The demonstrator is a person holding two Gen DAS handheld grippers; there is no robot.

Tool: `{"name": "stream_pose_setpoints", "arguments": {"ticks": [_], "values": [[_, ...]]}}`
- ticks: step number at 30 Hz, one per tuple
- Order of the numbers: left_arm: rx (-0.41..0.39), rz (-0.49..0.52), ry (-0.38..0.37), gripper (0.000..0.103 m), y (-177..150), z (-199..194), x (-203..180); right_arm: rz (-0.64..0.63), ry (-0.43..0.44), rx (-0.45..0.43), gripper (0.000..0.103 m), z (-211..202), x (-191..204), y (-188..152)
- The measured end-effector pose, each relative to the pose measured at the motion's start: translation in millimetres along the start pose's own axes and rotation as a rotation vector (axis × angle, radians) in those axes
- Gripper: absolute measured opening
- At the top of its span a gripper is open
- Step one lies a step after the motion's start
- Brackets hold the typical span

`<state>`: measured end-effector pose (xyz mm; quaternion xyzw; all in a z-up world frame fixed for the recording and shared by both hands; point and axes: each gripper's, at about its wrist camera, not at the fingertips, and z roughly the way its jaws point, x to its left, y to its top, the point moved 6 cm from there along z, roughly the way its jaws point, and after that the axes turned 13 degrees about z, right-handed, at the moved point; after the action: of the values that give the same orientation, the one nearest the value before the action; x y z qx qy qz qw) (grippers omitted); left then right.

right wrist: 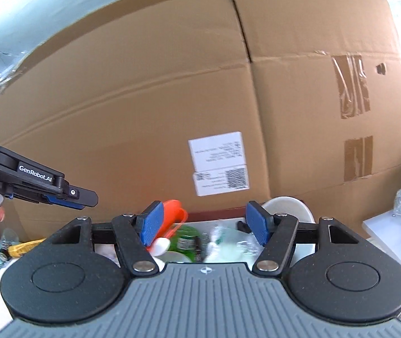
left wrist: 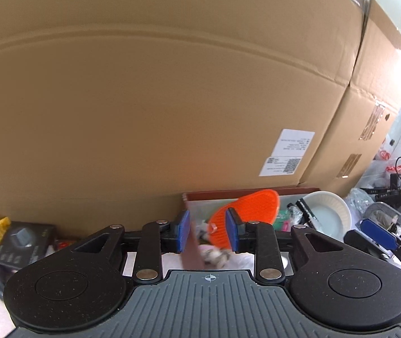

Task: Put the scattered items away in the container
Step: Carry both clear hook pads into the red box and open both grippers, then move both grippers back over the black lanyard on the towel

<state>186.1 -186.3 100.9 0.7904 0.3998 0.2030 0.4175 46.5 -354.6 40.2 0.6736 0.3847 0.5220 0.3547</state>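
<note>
While both pairs of jaws stand spread with nothing pinched, the left gripper (left wrist: 207, 232) hangs over the near edge of the red-rimmed container (left wrist: 197, 195), which sits against the big cardboard box (left wrist: 158, 84). An orange perforated paddle (left wrist: 252, 207) and a white bowl (left wrist: 331, 214) lie inside; the right gripper (right wrist: 204, 225) faces them, with a green bottle (right wrist: 186, 239) just beyond its pads

Big brown cardboard box (left wrist: 172, 84) stands far, behind everything. Shallow red-rimmed container (left wrist: 245, 193) right before it; orange perforated plastic paddle (left wrist: 251, 211) inside. White ceramic bowl (left wrist: 329, 214) just right of container. Black carton (left wrist: 20, 246) near left.
</note>
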Motion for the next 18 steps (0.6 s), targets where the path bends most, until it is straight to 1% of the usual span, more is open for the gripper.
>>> {"name": "stream_pose_setpoints", "arguments": {"ticks": [2,6,9,11,14,18], "values": [[-0.012,0.004,0.003,0.05,-11.3,-22.2,15.0,0.004,0.048,0.002,0.069,-11.0,14.3,-5.3],[-0.033,0.002,0.047,0.051,-46.1,-71.5,52.3,-0.041,0.118,0.008,0.071,-32.9,46.6,-25.6],[-0.048,-0.011,0.091,0.052,-80.8,-106.5,81.3,-0.068,0.153,0.051,0.071,-40.1,69.3,-51.0],[-0.044,-0.012,0.124,0.053,-107.1,-123.1,97.6,-0.095,0.172,0.079,0.071,-42.3,84.8,-72.5],[-0.018,-0.029,0.143,0.053,-147.4,-136.3,117.3,-0.119,0.186,0.131,0.071,-39.7,105.0,-110.2],[0.028,-0.064,0.115,0.053,-190.1,-136.0,132.4,-0.132,0.16,0.206,0.072,-25.0,120.3,-159.5]]}}
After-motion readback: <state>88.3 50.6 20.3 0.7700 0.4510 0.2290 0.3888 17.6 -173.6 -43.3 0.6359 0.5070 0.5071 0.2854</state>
